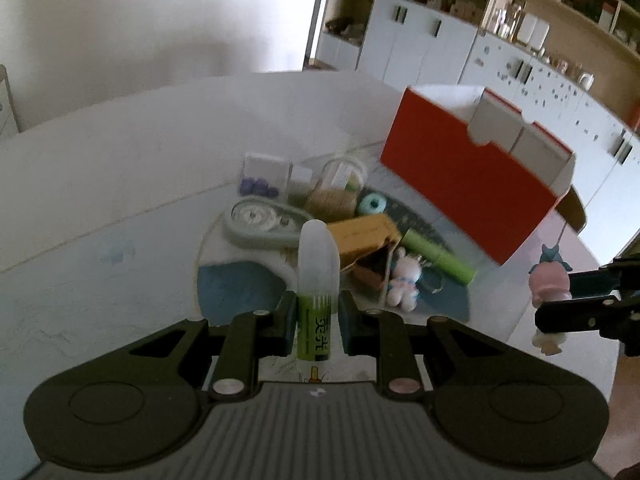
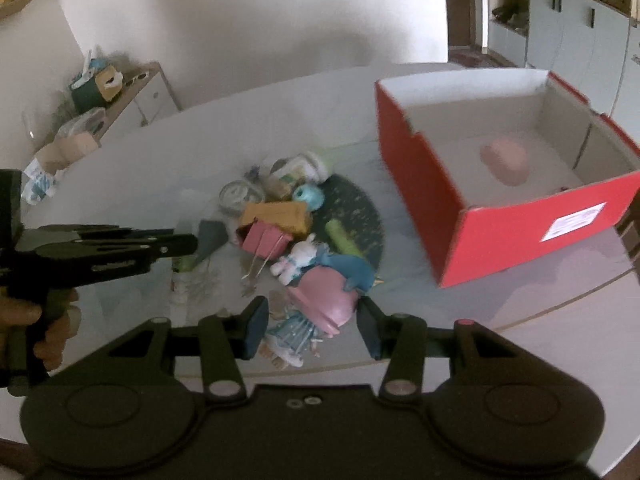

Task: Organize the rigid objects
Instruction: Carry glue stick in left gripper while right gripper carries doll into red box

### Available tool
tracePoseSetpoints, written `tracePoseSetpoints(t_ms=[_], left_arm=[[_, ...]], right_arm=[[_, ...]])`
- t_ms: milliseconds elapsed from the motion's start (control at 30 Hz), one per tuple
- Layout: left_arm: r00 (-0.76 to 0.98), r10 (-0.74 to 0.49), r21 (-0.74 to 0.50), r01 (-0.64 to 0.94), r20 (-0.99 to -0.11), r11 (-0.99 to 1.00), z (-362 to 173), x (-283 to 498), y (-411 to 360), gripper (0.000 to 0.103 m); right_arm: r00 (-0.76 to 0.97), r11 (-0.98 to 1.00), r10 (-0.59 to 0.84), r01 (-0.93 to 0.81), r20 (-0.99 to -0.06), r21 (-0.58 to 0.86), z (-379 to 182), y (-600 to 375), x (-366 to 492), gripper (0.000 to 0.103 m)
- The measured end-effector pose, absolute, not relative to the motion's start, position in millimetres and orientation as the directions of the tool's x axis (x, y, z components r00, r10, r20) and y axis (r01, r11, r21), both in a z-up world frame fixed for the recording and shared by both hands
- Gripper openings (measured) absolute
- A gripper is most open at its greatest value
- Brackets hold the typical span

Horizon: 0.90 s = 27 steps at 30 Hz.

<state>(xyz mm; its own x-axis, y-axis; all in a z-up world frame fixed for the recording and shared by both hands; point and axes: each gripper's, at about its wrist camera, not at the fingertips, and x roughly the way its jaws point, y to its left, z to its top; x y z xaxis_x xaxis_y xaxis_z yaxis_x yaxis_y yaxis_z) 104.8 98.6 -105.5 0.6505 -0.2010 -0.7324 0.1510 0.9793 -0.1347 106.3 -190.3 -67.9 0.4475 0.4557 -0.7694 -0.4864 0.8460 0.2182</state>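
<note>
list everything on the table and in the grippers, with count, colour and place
glue stick: 1, green with frosted cap, in left gripper
doll: 1, pink and blue, in right gripper
box: 1, red outside, white inside, right on table
pink lump: 1, in box
bunny: 1, white, in pile
tape dispenser: 1, grey-green, pile's left
twine: 1, brown, pile's back
table: 1, white
left gripper: 1, black, shut on glue stick
right gripper: 1, black, shut on doll

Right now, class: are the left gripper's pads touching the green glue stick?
Touching. The left wrist view shows the left gripper with both pads pressed against the green glue stick, lifted off the table.
</note>
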Motion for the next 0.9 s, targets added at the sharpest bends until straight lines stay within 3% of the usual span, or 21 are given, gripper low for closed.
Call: tracePoseSetpoints(t_ms=[467,900], left_arm=[[0.712,-0.246,-0.154,0.194,-0.658,0.969,-41,115,51,0.017],[0.752,-0.261,-0.173,0.195,-0.605,0.965,-2,152,-1,0.017]], right_arm=[[0.546,0.859,0.446,-0.483,-0.709,0.169,-28,-251,151,0.048],[0.582,0.868,0.430,-0.478,-0.690,0.137,-26,-302,215,0.048]])
